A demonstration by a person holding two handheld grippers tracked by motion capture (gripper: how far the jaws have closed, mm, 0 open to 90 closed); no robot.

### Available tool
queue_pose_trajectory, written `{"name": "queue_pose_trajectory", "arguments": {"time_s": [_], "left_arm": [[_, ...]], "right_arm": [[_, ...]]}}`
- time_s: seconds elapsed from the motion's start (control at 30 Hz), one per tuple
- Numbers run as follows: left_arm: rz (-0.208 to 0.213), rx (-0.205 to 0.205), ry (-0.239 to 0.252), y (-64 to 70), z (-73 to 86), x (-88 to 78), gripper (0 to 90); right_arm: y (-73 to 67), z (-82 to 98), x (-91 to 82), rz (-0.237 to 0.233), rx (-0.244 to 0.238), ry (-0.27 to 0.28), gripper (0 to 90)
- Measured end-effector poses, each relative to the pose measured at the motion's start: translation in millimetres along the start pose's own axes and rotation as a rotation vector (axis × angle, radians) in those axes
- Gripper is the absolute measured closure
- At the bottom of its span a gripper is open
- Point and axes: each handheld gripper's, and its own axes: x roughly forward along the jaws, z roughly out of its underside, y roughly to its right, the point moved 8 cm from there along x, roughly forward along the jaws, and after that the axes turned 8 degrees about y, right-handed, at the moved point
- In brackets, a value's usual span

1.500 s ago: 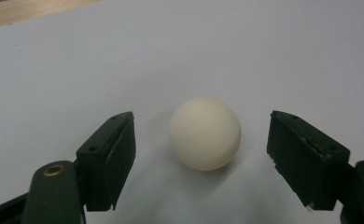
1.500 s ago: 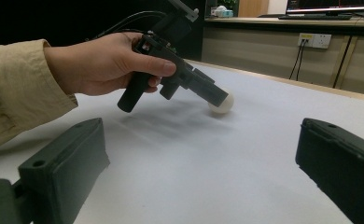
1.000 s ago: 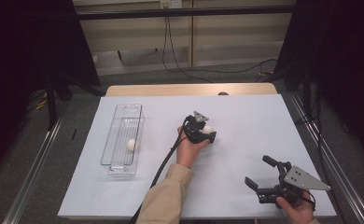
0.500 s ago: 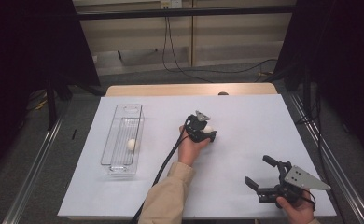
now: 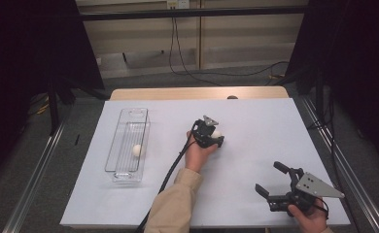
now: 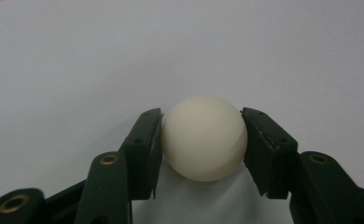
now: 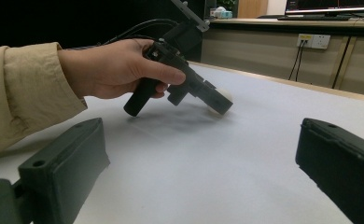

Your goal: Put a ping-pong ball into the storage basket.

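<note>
Two jaws of the left gripper [image 6: 203, 140] clamp an unmarked white ball [image 6: 204, 137] — no writing.

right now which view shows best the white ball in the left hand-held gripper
The left gripper view: the white ball sits close up with both pads pressed on its sides. The high view shows only a small pale patch of it beyond the left hand-held gripper. The right gripper view shows it from the side, partly covered by a jaw.

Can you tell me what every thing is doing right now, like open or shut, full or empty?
Left hand-held gripper: jaws just closed, pads pressing both sides of the white ball.
White ball: gripped, resting on the table.
Right hand-held gripper: open, nothing between the jaws.
Clear bin: upright, topless, holding a second ball.
</note>
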Motion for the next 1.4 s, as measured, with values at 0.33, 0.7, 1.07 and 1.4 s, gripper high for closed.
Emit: {"name": "queue_pose_trajectory", "arguments": {"time_s": [0.33,0.7,1.07,1.4], "left_arm": [[-0.007,0.004,-0.007,-1.8,0.2,-1.2,50.8],[-0.001,-0.002,-0.019,-0.8,-0.7,-5.9,50.9],[0.018,0.002,-0.015,3.6,-8.1,-19.5,51.0],[0.022,0.011,-0.013,3.9,-7.1,-35.2,51.0]], "right_arm": [[0.6,-0.1,-0.2,0.001,-0.001,0.001,1.5],[0.8,0.0,0.1,0.003,0.002,0.001,1.5],[1.3,1.3,0.9,0.005,0.0,-0.005,1.5],[3.0,1.3,-0.8,0.015,-0.006,-0.006,1.5]]}}
